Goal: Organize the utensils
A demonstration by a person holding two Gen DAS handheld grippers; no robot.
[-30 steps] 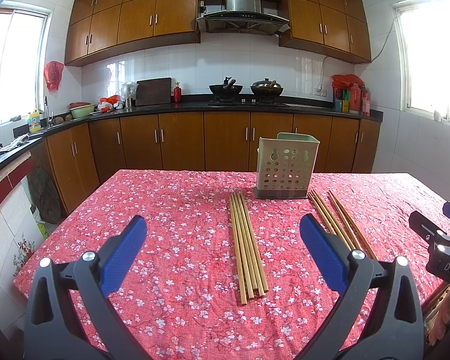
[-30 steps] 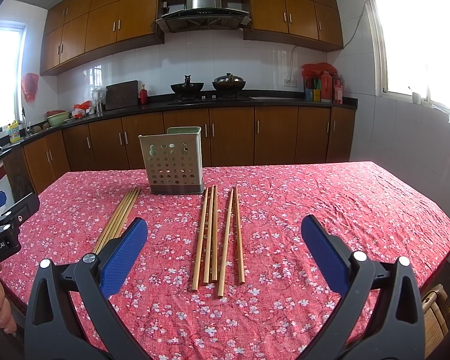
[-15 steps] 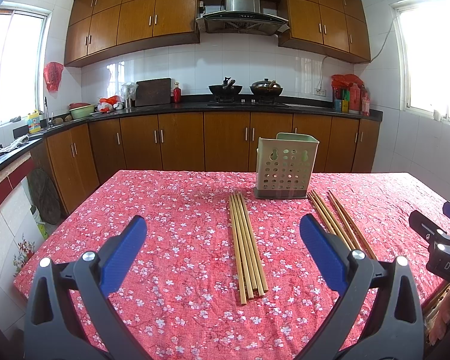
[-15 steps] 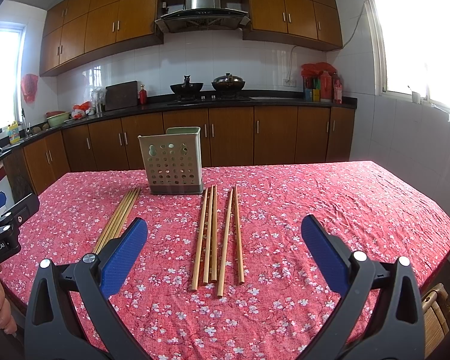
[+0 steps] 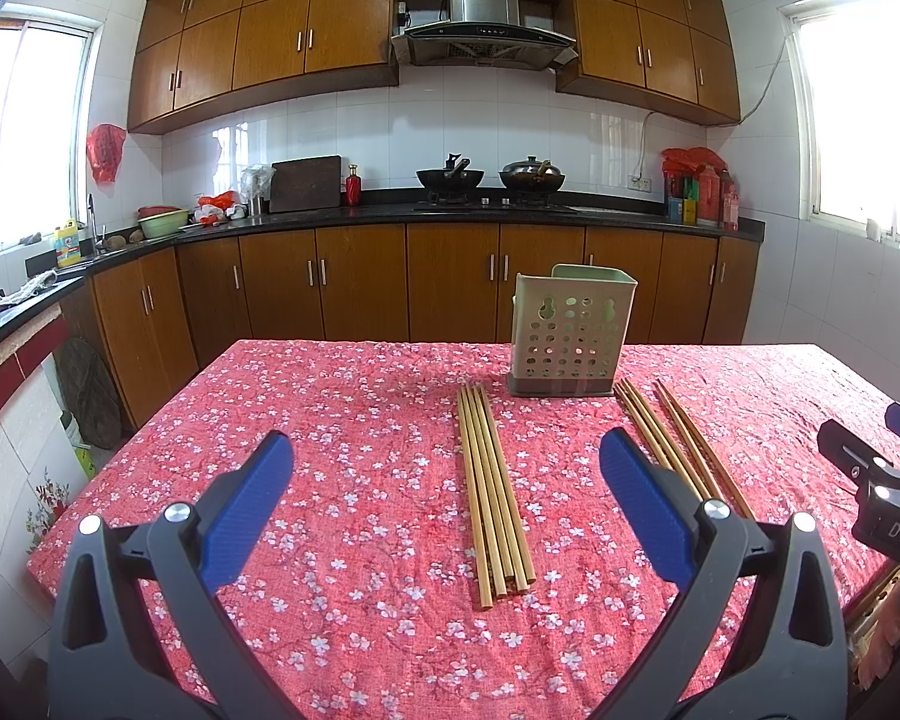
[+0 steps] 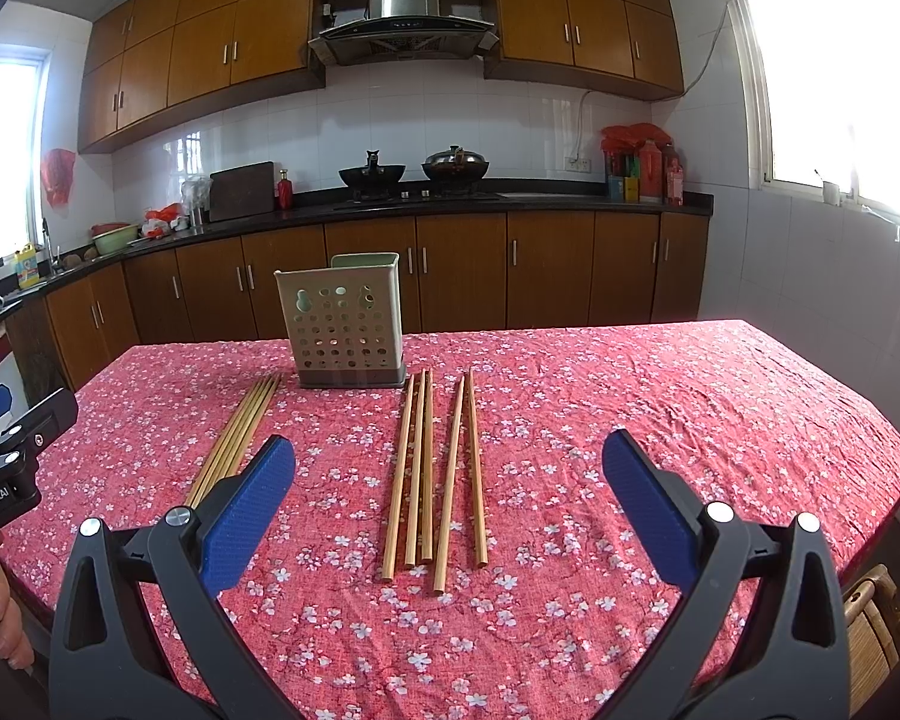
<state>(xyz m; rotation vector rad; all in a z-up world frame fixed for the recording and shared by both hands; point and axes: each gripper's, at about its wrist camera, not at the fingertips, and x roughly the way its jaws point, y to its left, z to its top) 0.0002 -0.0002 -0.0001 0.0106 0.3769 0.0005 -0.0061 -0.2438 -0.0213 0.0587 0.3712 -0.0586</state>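
Both the left gripper and right gripper hang spread and empty above the floral tablecloth, nothing yet picked up. Two groups of chopsticks lie flat either side of the perforated holder; the next move likely calls for a low, narrow pinch on one bundle

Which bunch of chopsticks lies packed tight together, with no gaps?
The chopstick bunch left of the holder: its sticks touch side by side. The right-hand chopsticks are spread out, three together, then a gap, then two that cross near the holder.
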